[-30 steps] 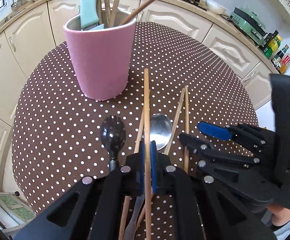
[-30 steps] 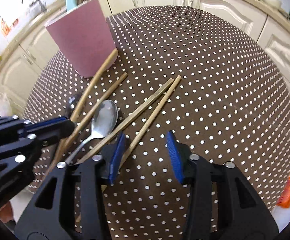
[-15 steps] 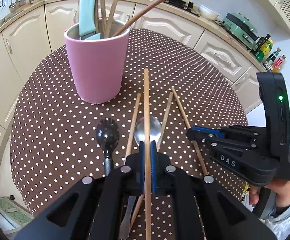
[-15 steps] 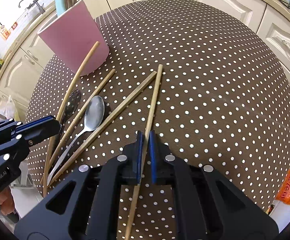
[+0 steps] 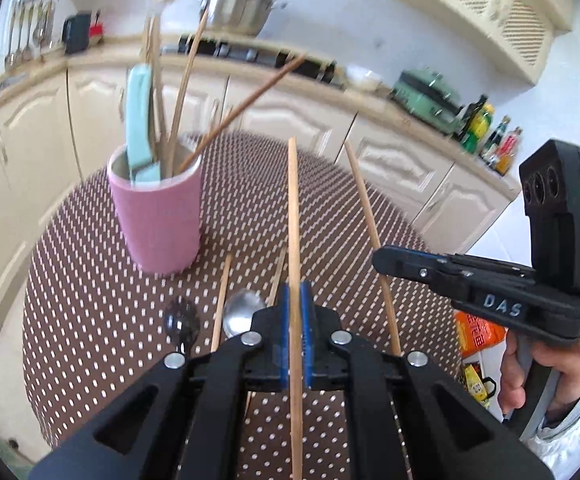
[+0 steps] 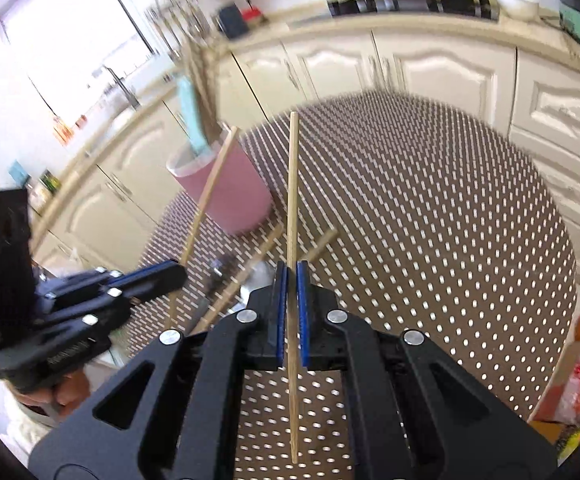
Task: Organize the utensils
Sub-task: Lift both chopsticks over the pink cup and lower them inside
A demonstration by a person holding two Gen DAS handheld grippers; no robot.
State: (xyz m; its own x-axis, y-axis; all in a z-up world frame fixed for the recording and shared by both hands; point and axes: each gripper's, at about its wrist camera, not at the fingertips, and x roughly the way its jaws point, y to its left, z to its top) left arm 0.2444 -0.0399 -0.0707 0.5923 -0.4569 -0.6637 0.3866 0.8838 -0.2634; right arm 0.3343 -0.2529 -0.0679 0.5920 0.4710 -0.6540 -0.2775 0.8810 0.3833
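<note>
Right gripper (image 6: 289, 312) has just closed on a thin wooden chopstick (image 6: 291, 200), now lifted clear; left gripper (image 5: 295, 334) clamps a second wooden chopstick (image 5: 293, 220) — both raised, ready for the pink cylindrical utensil cup (image 5: 162, 216).

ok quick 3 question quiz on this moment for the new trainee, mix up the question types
1. True or false: both grippers are shut on a chopstick.
2. Which of these stands inside the pink cup? A) a teal-handled utensil B) a whisk C) a pair of scissors
3. Fill in: the metal spoon lies on the ____ tablecloth.

Key
1. True. The left gripper clamps one chopstick and the right gripper clamps another chopstick, both raised above the table.
2. A, the teal-handled utensil, beside several wooden sticks.
3. Brown polka-dot.
</note>
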